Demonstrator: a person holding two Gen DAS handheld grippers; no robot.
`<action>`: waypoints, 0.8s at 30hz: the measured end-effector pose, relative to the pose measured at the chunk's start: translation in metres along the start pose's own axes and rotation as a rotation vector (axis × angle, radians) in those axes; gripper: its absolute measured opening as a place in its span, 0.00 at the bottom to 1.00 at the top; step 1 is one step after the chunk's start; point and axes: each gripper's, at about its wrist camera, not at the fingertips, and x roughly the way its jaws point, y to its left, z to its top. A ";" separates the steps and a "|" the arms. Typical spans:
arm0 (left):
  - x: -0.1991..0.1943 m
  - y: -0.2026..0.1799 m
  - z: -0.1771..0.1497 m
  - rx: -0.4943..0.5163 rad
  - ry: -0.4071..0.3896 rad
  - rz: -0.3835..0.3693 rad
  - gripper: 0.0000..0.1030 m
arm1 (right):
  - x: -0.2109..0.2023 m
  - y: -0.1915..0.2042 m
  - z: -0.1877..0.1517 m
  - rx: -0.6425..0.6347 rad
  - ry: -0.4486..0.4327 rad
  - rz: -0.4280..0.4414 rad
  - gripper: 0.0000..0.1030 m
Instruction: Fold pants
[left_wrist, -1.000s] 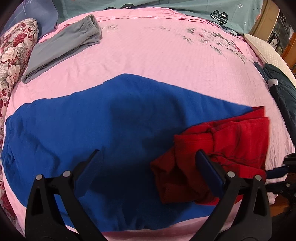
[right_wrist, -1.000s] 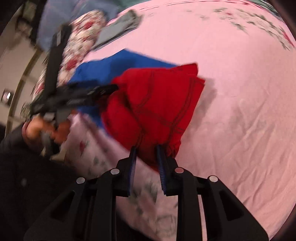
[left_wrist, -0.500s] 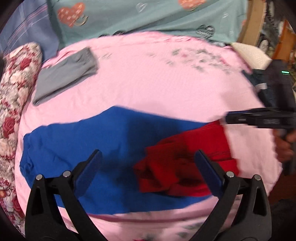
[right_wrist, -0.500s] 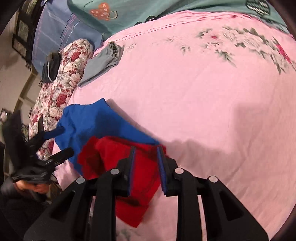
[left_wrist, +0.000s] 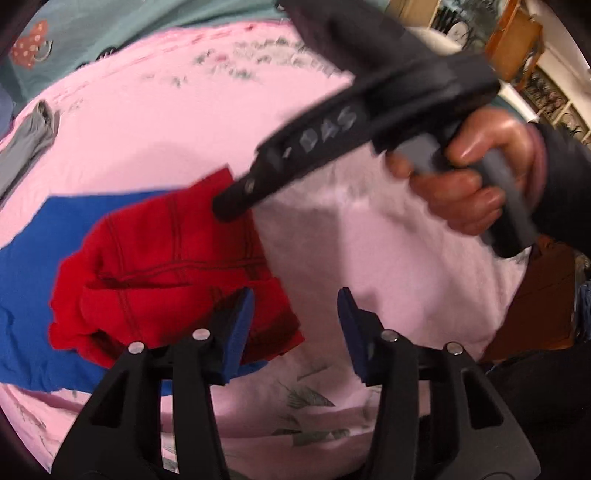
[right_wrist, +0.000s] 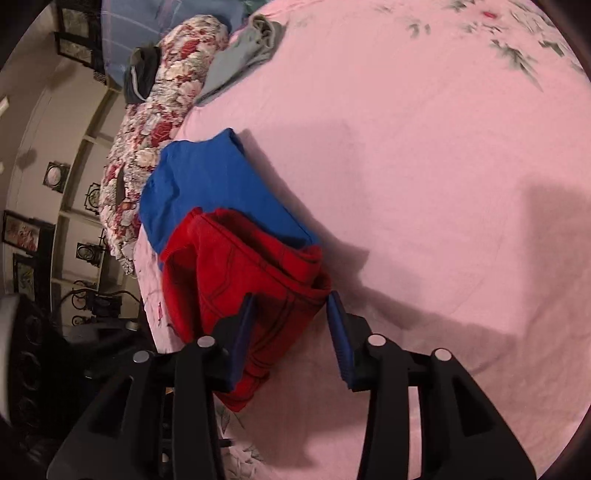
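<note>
we find no containers in either view; the garments lie loose on a bed under a pink floral sheet (right_wrist: 424, 166).

the red pants (left_wrist: 173, 273) lie bunched at the near edge of the bed, resting partly on a flat blue garment (left_wrist: 40, 280).

left gripper (left_wrist: 295, 321): its fingers are closing, and between them we see only bare sheet. the left finger's pad (left_wrist: 240, 325) stands over the near right edge of the red pants; we cannot tell whether it touches them. nothing is gripped.

right gripper (right_wrist: 291, 325): its fingers are also closing, at a narrow gap, with the right end of the red pants between them. the pads do not appear to press on the cloth.

seen only in the left wrist view: the right gripper from outside, a black, blurred body (left_wrist: 354, 129) reaching over the pants, and the person's hand (left_wrist: 476, 173) on its handle with a dark sleeve (left_wrist: 565, 177); a teal bedcover with heart prints (left_wrist: 92, 33) at the far edge; wooden furniture at upper right.

seen only in the right wrist view: a red floral bolster (right_wrist: 155, 110) along the far left side of the bed, a dark garment (right_wrist: 140, 74) upon it, and framed pictures on the wall (right_wrist: 55, 177).

a grey folded garment (right_wrist: 243, 55) appears in both views, well apart from the pants.
</note>
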 end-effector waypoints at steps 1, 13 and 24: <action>0.003 0.002 -0.003 -0.020 -0.001 -0.001 0.43 | 0.000 0.003 0.001 -0.023 -0.001 -0.010 0.11; -0.001 0.011 -0.018 -0.122 0.036 -0.026 0.38 | 0.002 -0.014 0.009 0.055 -0.100 0.042 0.08; -0.041 0.054 0.080 -0.072 -0.038 -0.060 0.49 | -0.050 0.011 -0.076 0.135 -0.263 0.133 0.21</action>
